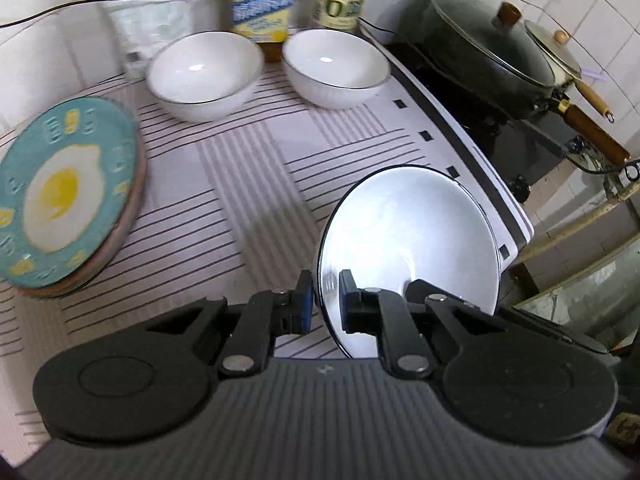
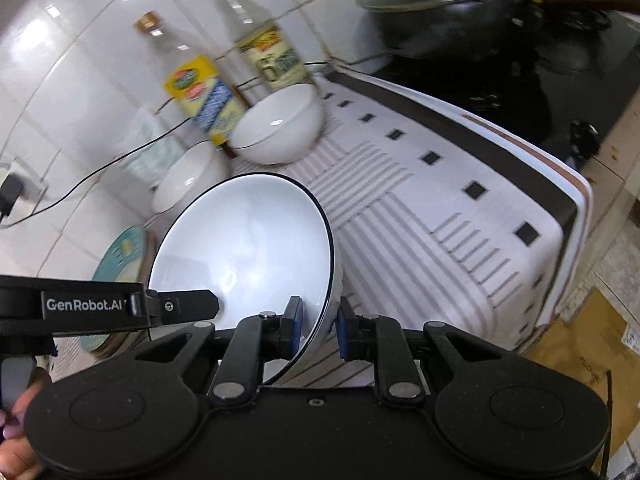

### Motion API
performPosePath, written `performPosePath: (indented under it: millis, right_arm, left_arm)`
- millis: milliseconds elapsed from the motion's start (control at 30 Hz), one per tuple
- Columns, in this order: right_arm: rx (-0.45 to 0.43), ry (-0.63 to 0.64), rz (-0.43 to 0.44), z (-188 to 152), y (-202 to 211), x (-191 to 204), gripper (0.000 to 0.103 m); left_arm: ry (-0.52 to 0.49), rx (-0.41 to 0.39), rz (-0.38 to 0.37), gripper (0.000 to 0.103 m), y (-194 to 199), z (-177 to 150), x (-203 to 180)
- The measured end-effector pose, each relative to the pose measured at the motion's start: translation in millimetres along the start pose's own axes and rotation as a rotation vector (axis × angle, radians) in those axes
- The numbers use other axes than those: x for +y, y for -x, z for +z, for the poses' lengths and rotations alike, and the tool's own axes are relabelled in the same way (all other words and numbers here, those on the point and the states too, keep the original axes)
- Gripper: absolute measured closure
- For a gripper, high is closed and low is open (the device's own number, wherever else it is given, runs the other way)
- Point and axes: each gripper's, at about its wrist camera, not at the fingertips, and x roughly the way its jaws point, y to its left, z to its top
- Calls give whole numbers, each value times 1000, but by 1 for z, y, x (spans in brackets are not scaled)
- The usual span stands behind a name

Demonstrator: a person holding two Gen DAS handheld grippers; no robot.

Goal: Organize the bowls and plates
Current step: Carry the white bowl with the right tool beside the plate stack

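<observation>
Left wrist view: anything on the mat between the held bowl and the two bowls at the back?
Nothing. In the left wrist view, only bare striped mat lies between the held bowl and the two back bowls.

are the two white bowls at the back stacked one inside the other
No, the left bowl and the right bowl sit apart, side by side on the striped mat, in front of the bottles.
</observation>
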Motion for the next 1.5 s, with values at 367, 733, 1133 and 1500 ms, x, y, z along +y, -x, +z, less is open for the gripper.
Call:
performPosePath:
  millis: [367,733,1133,1500]
  right_arm:
    - [60,126,74,-13,-7,52,81]
    - [186,289,162,-36,-39,102,81]
    - [255,426,168,-56,-84,132,81]
    - [199,501,178,-50,-76,138,58]
  left_arm:
    - [136,-4,56,91,31,-19,55]
    - [273,58,132,91,38,-48,119]
    - [349,155,158,90,10,-67,155]
    - [326,154,182,77,15,-62,146]
